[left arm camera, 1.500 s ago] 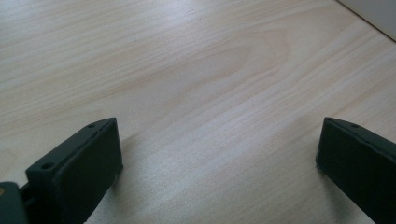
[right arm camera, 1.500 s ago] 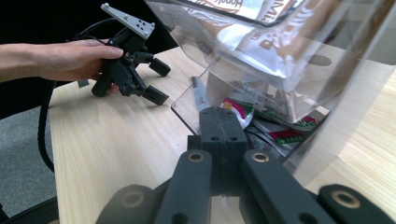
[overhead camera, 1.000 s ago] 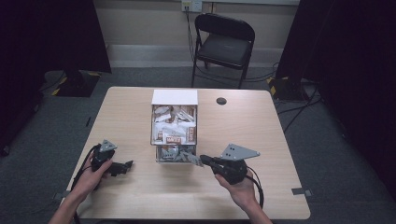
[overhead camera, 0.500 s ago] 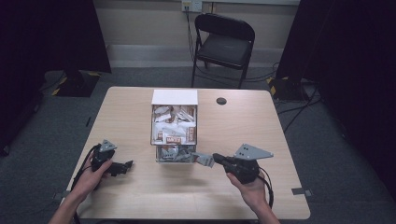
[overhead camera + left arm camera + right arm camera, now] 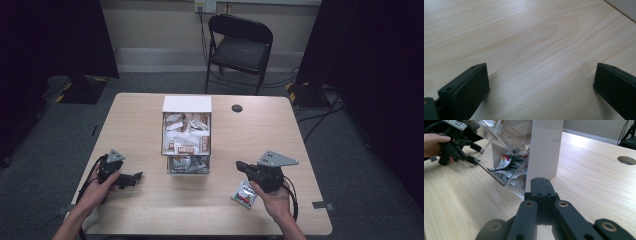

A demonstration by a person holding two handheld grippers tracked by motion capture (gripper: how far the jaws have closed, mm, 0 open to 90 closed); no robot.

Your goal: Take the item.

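Two grippers sit over the wooden table (image 5: 150,125), one on each side of a clear dispenser box (image 5: 186,142) stuffed with small snack packets. The right gripper (image 5: 241,166) hovers near the table's right front; in its own view the two black jaws are pressed flat together with nothing visible between them, so it looks closed and empty. One packet (image 5: 244,194), white with a red and green print, lies flat on the wood just beside and below that gripper, well apart from the box, and appears to be the piece being worked. The left gripper (image 5: 135,177) rests low at the left front, its jaws spread wide over bare wood and holding nothing. Judging from this layout, the step in hand is placing a drawn packet on the table and going back for another from the lower tray (image 5: 187,165) of the box. To do that well, the right gripper should spread its jaws before it reaches the tray mouth, come in low and level with the opening, and pinch a single packet by a free edge rather than a bundle. A slow straight pull keeps neighbours from spilling out, and the left gripper could steady the box if it starts to slide.
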